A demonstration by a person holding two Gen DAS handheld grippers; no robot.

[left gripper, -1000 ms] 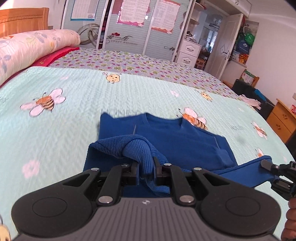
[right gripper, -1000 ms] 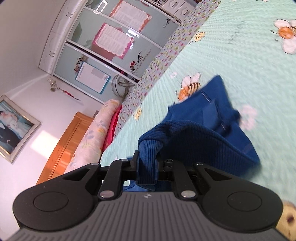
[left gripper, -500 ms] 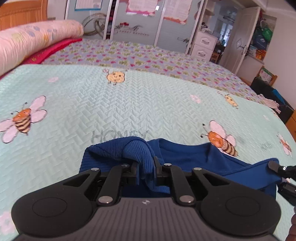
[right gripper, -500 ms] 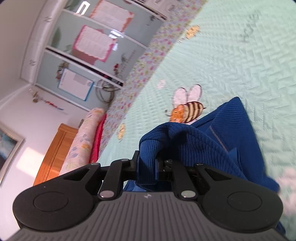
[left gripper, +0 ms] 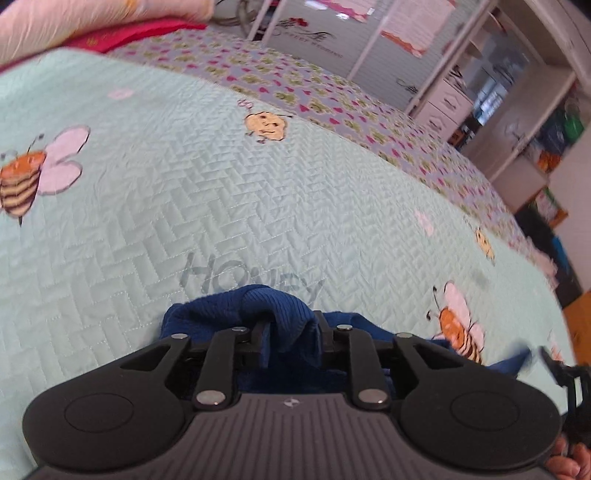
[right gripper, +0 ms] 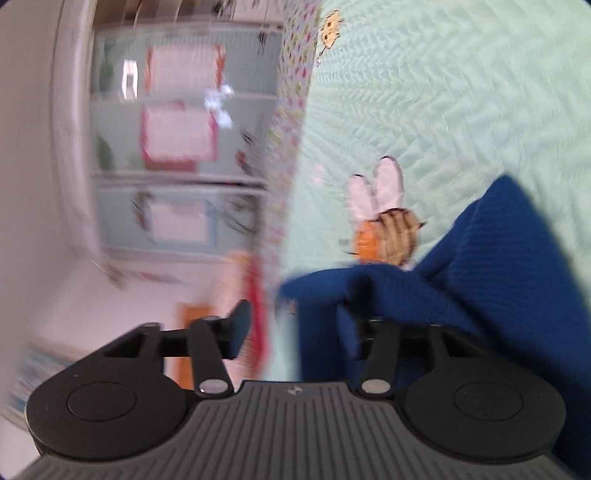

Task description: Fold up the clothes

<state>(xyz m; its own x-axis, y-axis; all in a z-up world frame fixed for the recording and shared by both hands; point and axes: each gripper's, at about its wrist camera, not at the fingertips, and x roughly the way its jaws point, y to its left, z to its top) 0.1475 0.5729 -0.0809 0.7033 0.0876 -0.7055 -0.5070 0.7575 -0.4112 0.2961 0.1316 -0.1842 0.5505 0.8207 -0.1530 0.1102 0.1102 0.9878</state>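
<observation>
Jaws, left gripper (left gripper: 290, 338): just been opening, narrowly parted, bunched blue sweater (left gripper: 275, 314) between them, grip uncertain | Jaws, right gripper (right gripper: 295, 328): just been opening, spread wide, sweater draped over one finger | Sweater location: bee-print quilt (left gripper: 221, 206) on bed

Blue knit sweater (left gripper: 275, 308) bunched between left tongs (left gripper: 291, 338), perhaps loosely, on bee-print bedspread (left gripper: 221, 206).

Mint quilted bedspread (left gripper: 221, 192) with bee prints; floral-edged sheet (left gripper: 295, 88) along its far edge. Pink pillow (left gripper: 74, 22) at the far left corner. Wardrobe doors (right gripper: 177, 147) with posters beyond.
</observation>
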